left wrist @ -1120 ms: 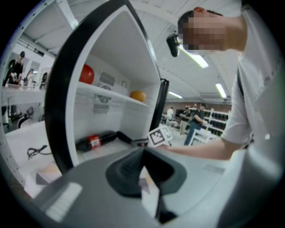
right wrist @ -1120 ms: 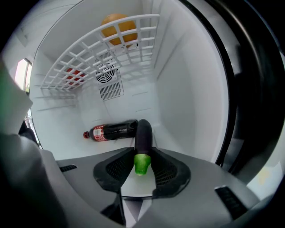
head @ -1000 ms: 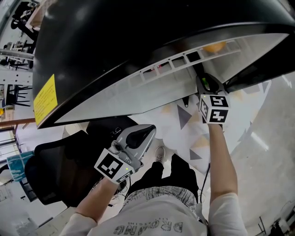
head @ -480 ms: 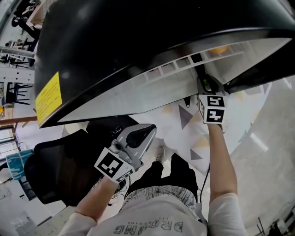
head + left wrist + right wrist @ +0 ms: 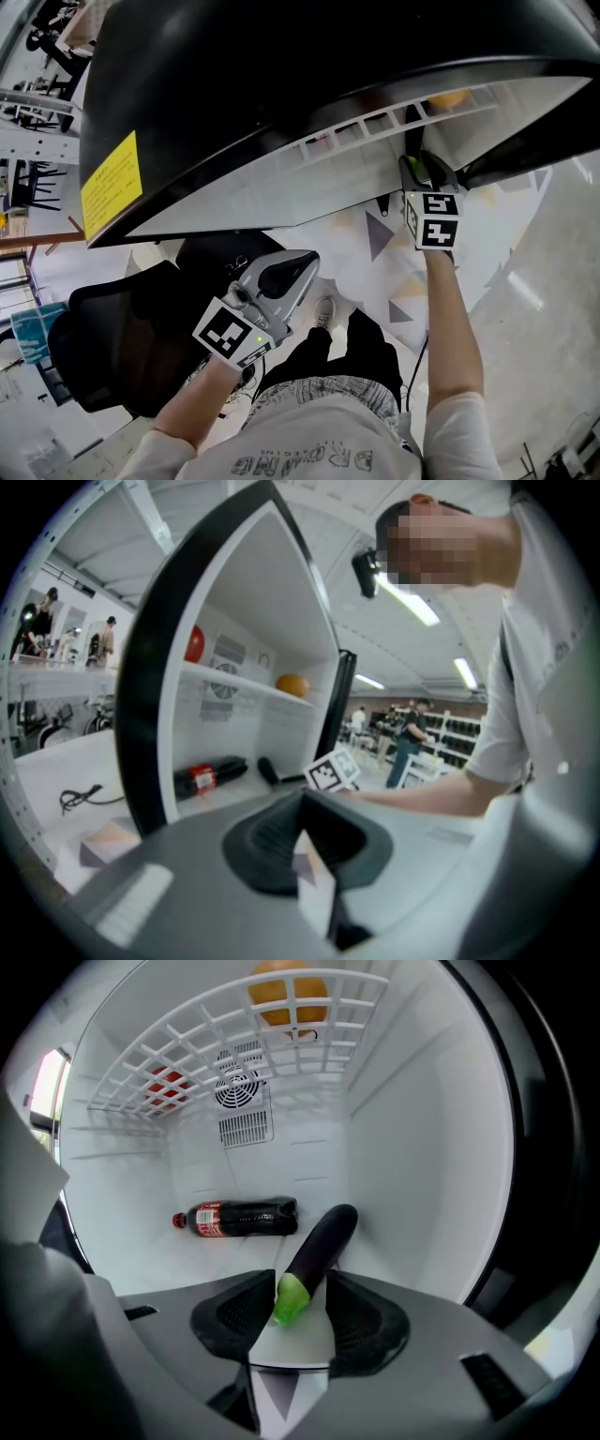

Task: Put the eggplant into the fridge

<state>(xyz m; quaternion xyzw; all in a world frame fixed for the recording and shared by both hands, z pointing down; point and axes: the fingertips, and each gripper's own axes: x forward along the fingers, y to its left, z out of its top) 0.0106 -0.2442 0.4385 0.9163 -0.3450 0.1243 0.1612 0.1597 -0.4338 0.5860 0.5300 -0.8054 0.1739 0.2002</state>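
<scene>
My right gripper (image 5: pixel 302 1290) reaches into the open fridge (image 5: pixel 281 75). Its jaws have just been opening and now stand wide apart. The eggplant (image 5: pixel 317 1246) lies on the white fridge floor with its green stem end between the pads. The right pad is clear of it; whether the left pad touches the stem I cannot tell. My left gripper (image 5: pixel 305 841) waits outside the fridge with its jaws closed on nothing.

A yellow sticker (image 5: pixel 111 185) sits on the fridge's black outer shell, its print too small to read. The dark soda bottle (image 5: pixel 239 1217) lying on its side at the back has a red label (image 5: pixel 211 1218) near the cap, but no brand can be made out. Each gripper's cube carries black-and-white square markers.

The bottle and the eggplant share the bottom compartment, the eggplant's dark tip just beside the bottle's base. Above them a white wire shelf (image 5: pixel 187 1044) holds an orange (image 5: pixel 288 997) and a red round thing (image 5: pixel 169 1087). A round fan vent (image 5: pixel 239 1091) is set in the back wall.

Bare floor runs from the eggplant to the right wall, and more lies in front of the bottle on the left. The wire shelf hangs well above my jaws.
</scene>
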